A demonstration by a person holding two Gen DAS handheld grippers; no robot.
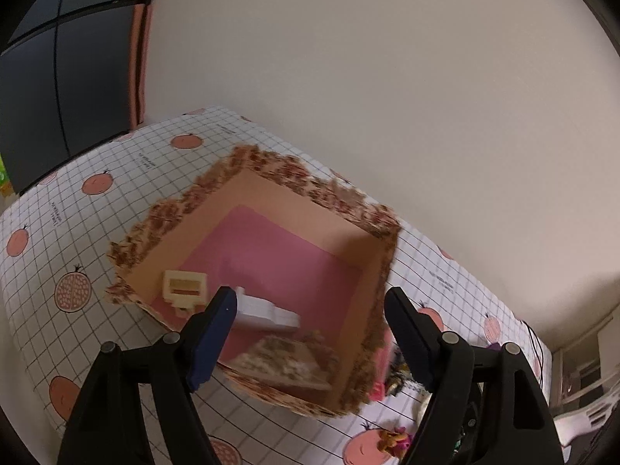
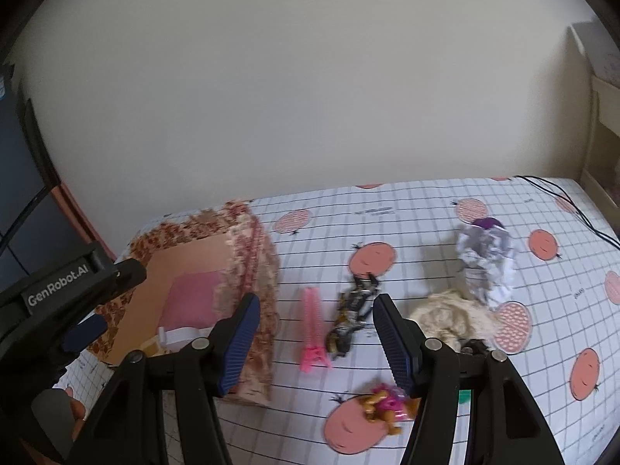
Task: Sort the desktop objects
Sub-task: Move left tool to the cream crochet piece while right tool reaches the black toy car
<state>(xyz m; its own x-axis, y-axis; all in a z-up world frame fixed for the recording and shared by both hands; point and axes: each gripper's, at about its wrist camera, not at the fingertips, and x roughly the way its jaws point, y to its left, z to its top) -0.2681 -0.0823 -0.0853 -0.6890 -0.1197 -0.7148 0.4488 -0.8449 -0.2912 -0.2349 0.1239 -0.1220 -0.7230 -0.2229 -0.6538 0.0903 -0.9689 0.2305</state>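
Note:
A cardboard box [image 1: 310, 190] with a floral rim and pink floor stands on the checked tablecloth. In it lie a cream toy piece [image 1: 184, 285] and a white piece [image 1: 267, 312]. My left gripper [image 1: 312, 302] hangs over the box, open, nothing between its fingers. In the right wrist view my right gripper [image 2: 316, 302] is open and empty above the cloth. Below it lie a pink tower toy [image 2: 312, 333] and a black-and-yellow robot toy [image 2: 350, 317]. A small pink-and-brown figure [image 2: 387, 407] lies nearer, by the right finger. The left gripper [image 2: 77, 329] shows over the box [image 2: 201, 271].
Crumpled white paper [image 2: 486, 263], a beige cloth [image 2: 453, 319] and a purple item [image 2: 488, 223] lie to the right. A black cable [image 2: 562, 201] runs over the far right corner. A wall backs the table; a dark cabinet [image 1: 58, 77] stands at the left.

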